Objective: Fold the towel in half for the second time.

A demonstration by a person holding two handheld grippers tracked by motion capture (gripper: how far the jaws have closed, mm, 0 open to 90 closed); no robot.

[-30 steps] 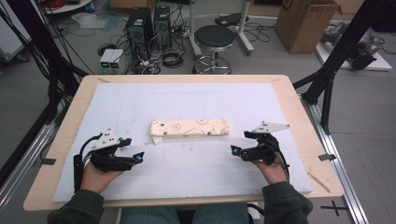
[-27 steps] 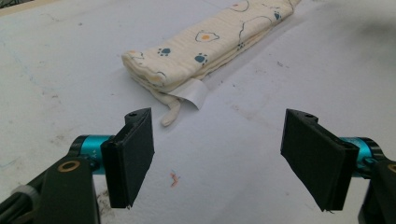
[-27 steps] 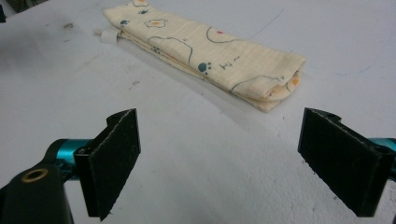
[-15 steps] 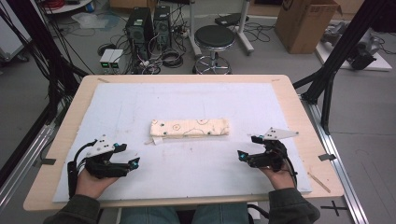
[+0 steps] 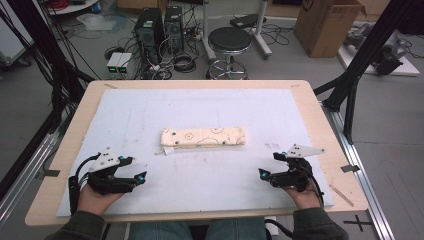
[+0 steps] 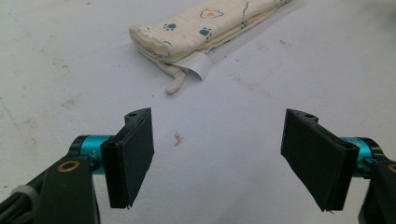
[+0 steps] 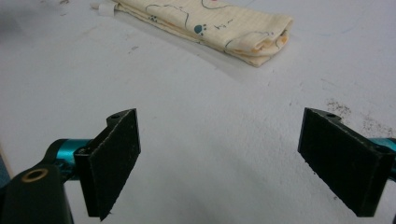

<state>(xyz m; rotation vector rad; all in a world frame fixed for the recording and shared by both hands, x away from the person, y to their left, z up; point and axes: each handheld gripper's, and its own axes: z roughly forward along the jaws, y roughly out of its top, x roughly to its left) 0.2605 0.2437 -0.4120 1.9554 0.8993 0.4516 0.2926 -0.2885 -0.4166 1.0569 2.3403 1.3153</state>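
White matting covers my worktop (image 5: 150, 107), and from the high view the folded cloth (image 5: 203, 136) lies at its middle, my left tool (image 5: 131, 169) near-left, my right tool (image 5: 272, 165) near-right, both well apart from it. Left gripper view: jaws released, cloth (image 6: 205, 25) far ahead. Right gripper view: jaws spread wide, cloth (image 7: 205, 23) far ahead.

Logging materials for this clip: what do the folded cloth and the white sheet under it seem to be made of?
The folded cloth looks like soft woven cotton: cream, matte, fine checked texture, printed paw marks, limp layered edges with a white tag. The white sheet looks like matte paper or thin foam board, flat, scuffed and stained; which one is unclear.
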